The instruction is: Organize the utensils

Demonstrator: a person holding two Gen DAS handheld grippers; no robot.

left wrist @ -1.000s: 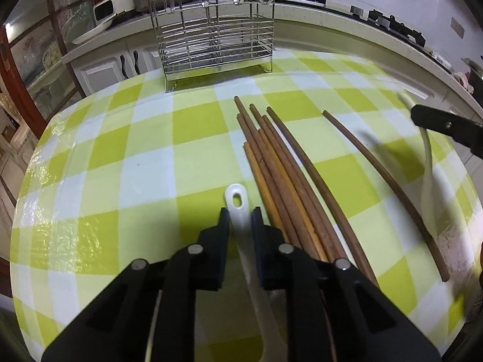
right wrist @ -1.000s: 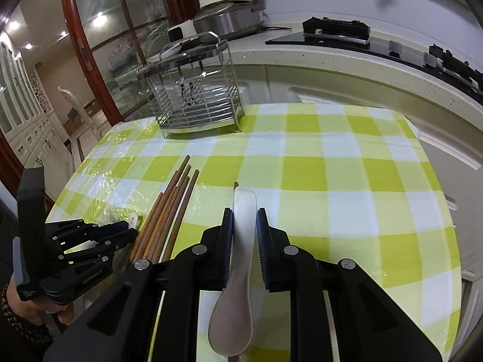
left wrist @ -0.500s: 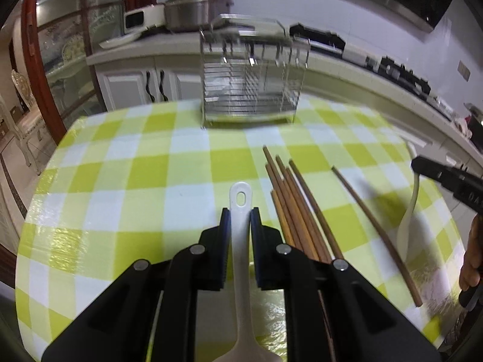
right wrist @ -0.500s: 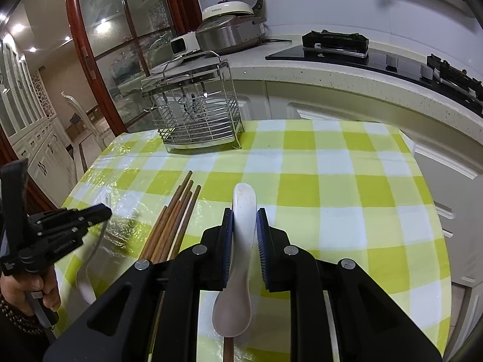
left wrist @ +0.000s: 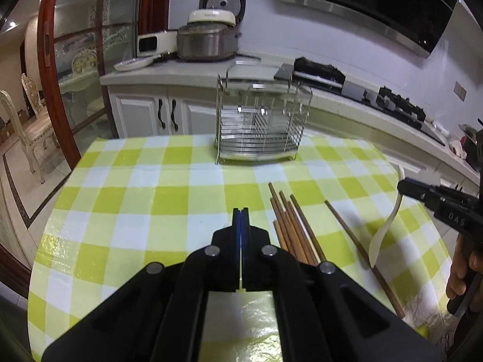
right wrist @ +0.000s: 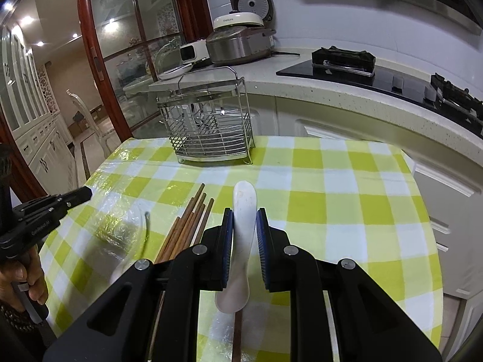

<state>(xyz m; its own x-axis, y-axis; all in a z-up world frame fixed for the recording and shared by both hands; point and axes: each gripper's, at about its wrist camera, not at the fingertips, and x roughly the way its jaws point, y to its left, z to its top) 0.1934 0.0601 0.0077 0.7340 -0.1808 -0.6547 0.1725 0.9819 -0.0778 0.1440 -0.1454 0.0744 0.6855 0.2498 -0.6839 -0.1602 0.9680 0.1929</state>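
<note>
Left claw (left wrist: 241, 211): pressed together, blue pads touching. Half a second ago showed a white spoon handle between those pads; shows none now from its own camera. From the right wrist view, a blurred second spoon (right wrist: 120, 267) below and beside this claw; cannot tell whether pinched farther back or released.

Right claw (right wrist: 244, 214): pinching the white soup spoon (right wrist: 243, 241) by the handle, bowl hanging toward the camera, as half a second ago but raised higher off the desk (right wrist: 347, 211).

Judged consequence: one spoon ready for carrying to the wire utensil rack (right wrist: 211, 132) at the far edge of the desk; confirm the other spoon's grip before moving on. Chopsticks (right wrist: 187, 226) untouched, lying between the claws.

Legible writing: "DAS" lettering (left wrist: 454, 215) on the right claw's body. Rice cooker (right wrist: 238, 39) label too small to read.
</note>
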